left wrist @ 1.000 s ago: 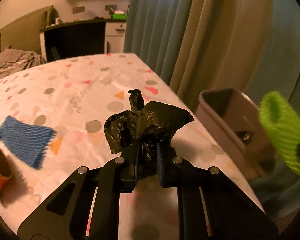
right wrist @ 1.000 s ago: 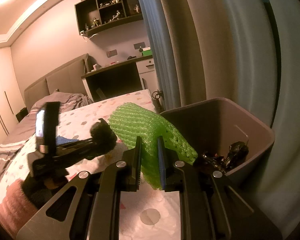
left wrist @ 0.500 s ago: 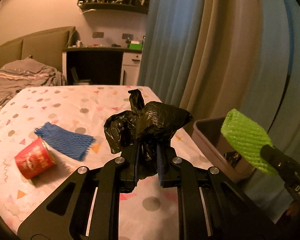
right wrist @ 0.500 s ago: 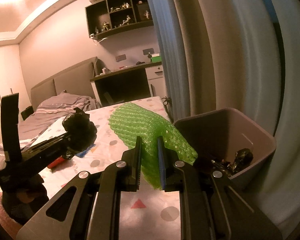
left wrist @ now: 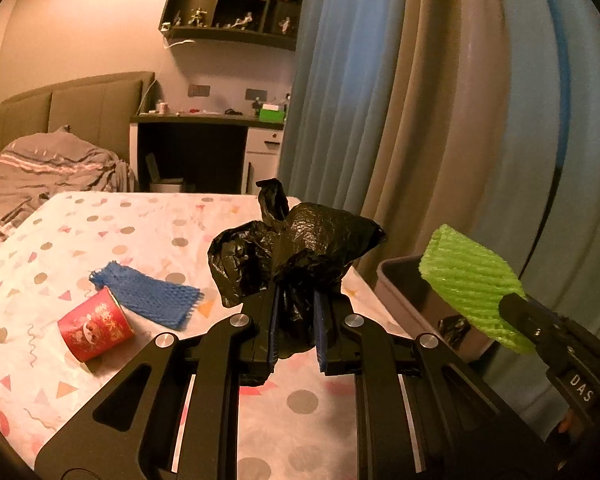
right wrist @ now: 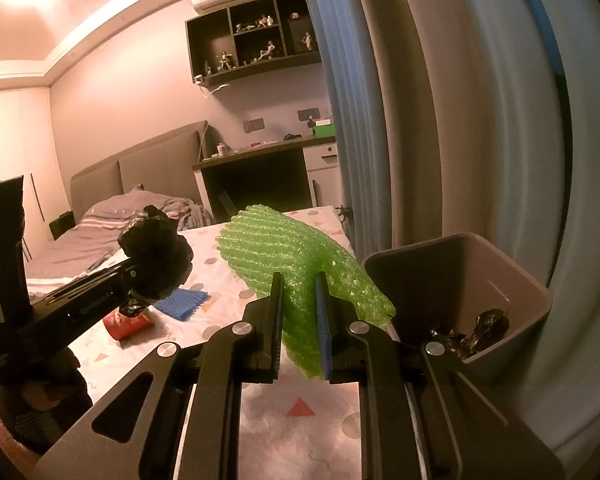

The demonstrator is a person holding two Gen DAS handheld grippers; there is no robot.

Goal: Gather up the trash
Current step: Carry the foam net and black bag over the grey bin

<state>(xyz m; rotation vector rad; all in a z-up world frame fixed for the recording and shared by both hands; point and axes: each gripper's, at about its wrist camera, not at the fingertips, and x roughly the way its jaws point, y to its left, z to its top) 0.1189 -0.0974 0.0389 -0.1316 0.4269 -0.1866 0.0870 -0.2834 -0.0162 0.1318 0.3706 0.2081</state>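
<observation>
My left gripper (left wrist: 296, 320) is shut on a crumpled black plastic bag (left wrist: 292, 252), held up above the patterned table; the same black bag (right wrist: 156, 252) shows at the left of the right wrist view. My right gripper (right wrist: 298, 312) is shut on a green foam net (right wrist: 300, 264), also seen as the green foam net (left wrist: 472, 292) at the right of the left wrist view, near the rim of a grey trash bin (right wrist: 512, 280). Black trash lies inside the bin. A blue foam net (left wrist: 148, 294) and a red paper cup (left wrist: 94, 328) lie on the table.
The table (left wrist: 80, 240) wears a cloth with coloured dots and triangles. Curtains (left wrist: 420, 120) hang just behind the bin (left wrist: 400, 292) at the table's right edge. A bed, a dark desk and a wall shelf stand beyond the table's far end.
My left gripper has risen and tilted up with the black bag, bringing the cup, the blue net and the room into view. The right gripper with the green net has lifted slightly.
</observation>
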